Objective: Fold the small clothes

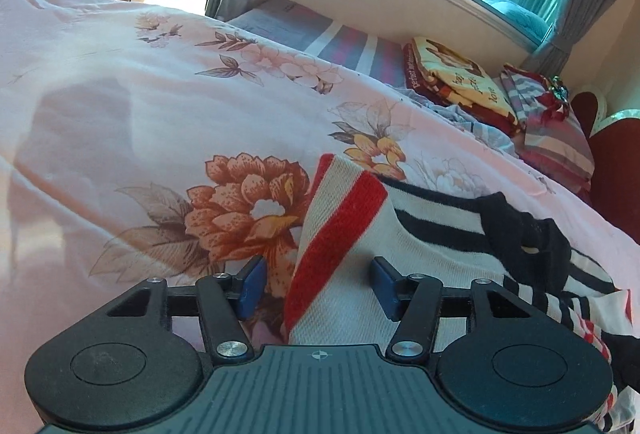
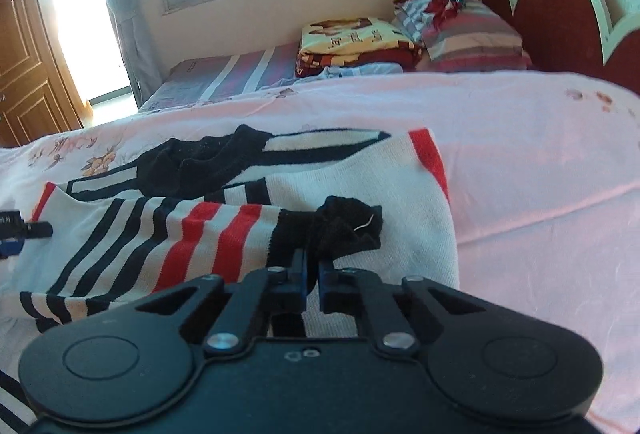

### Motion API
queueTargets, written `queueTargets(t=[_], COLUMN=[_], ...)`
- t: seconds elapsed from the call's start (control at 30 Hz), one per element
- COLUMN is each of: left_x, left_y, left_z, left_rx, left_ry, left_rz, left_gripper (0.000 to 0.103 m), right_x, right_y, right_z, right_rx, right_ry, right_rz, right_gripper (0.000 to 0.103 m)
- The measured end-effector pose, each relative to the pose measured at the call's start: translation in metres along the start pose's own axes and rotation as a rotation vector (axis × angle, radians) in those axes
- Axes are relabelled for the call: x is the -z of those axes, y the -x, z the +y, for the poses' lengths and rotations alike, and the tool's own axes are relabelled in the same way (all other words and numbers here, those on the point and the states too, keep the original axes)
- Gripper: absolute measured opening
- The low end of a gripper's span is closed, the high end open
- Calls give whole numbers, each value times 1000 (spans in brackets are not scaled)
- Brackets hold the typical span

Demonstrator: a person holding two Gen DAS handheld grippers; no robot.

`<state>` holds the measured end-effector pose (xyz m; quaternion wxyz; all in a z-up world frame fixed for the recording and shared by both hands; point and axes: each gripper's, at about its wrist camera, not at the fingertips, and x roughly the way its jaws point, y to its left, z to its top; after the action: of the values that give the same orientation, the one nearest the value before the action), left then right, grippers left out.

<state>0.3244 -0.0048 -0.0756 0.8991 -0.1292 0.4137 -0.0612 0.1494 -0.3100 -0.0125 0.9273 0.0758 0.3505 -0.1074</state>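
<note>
Left tool: released; the pads stand apart with a raised edge of the sweater between them, and no pressing on the cloth is seen.
Sweater: a small knit with red and black stripes, spread on the pink bed, partly folded, one sleeve laid across the body.
Right tool: clenched on the black cuff of that sleeve.
Risk, left: the raised edge could be missed when the pads close, and the fold would slump, since the cloth is loose between them.
Risk, right: the cuff could slip out or drag the body askew, as only a bunched tip seems to be gripped.
Pose: both tools are tilted down toward the bed, low over the sweater.
</note>
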Motion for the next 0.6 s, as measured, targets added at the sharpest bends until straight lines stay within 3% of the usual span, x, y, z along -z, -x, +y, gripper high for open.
queueTargets(t=[0.1,0.3,0.37,0.5,0.6], left_x=[-5,-7,-6,-2,5], left_y=[-7,-15,-14,-3,21], left_z=[-9,-6,-1,5,4], left_rx=[-2,-16,-17,-76,-36], left_ry=[-33,-36,-28,-58,-63], left_rz=[-4,-42,-61,-93,-85], left_gripper=[56,55,54,54,54], right_x=[1,18,11,-4,-11], right_y=[0,-10,-1,22,13], right_z=[0,-15,-16,-12,-1], right_rx=[60,77,57,22,-35], right_ry=[47,6,-23,-28,-2], right_rz=[-13,49,17,-85,-50], right_gripper=[5,6,13,18,25])
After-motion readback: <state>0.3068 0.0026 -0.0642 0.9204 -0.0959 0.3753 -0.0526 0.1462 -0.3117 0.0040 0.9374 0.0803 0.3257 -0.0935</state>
